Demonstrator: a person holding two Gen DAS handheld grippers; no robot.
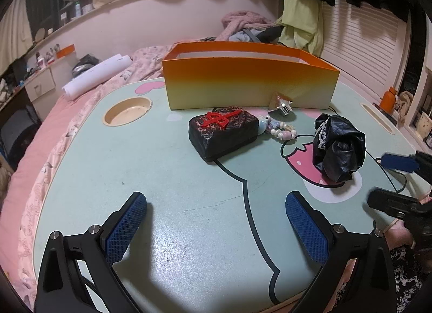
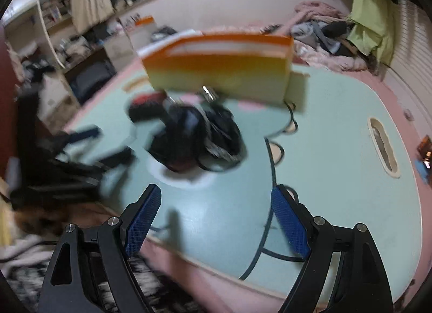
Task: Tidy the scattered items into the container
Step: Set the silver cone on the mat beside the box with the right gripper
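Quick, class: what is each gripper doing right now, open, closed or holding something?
Left gripper: jaws open, holding nothing.
Right gripper: jaws open, holding nothing.

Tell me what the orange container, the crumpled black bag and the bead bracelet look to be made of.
Orange container: thin card or stiff paper, matte, going by its sharp folded corners and slim walls. Crumpled black bag: thin plastic film, judging by its glossy, sharp creases. Bead bracelet: smooth, shiny pastel beads, probably plastic or glazed ceramic; the look leaves that open.
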